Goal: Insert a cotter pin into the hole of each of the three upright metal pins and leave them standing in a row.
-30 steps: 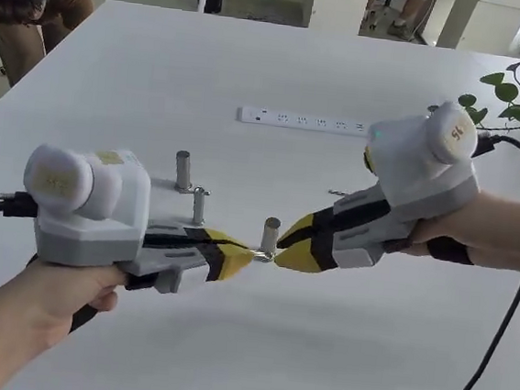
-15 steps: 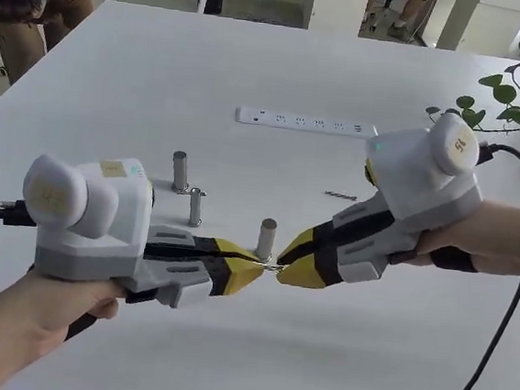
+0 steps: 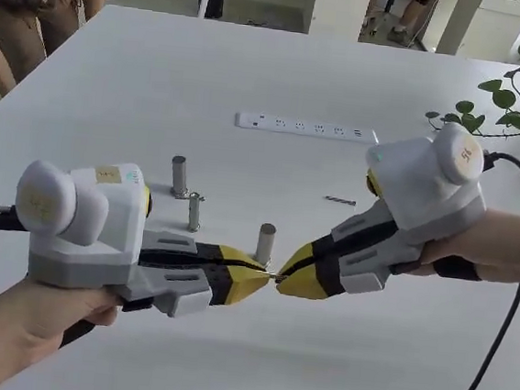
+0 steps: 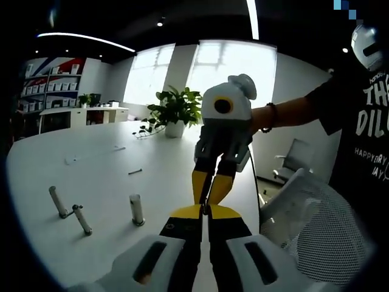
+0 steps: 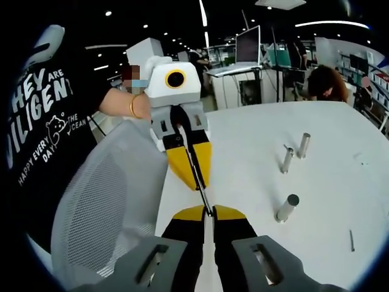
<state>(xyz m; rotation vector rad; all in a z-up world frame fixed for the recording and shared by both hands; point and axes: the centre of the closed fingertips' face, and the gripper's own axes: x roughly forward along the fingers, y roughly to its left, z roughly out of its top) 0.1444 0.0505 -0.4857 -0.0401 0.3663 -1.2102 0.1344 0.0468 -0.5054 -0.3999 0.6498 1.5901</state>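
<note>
As they hover over the near half of the white bench (image 3: 255, 56), the left gripper (image 3: 257, 276) and right gripper (image 3: 287, 281) meet tip to tip just in front of the nearest of three upright metal pins (image 3: 265, 243). Each has its jaws clamped on the one cotter pin (image 3: 275, 276) between them, seemingly to pass or re-seat it before lining it up with that pin's hole.

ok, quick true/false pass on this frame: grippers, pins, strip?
1. Left gripper and right gripper both pinch one cotter pin. True.
2. The near metal pin is toppled. False: the near metal pin stands upright.
3. A loose cotter pin lies on the table. True.
4. The power strip sits between the grippers. False: the power strip lies farther off, beyond the upright pins.
</note>
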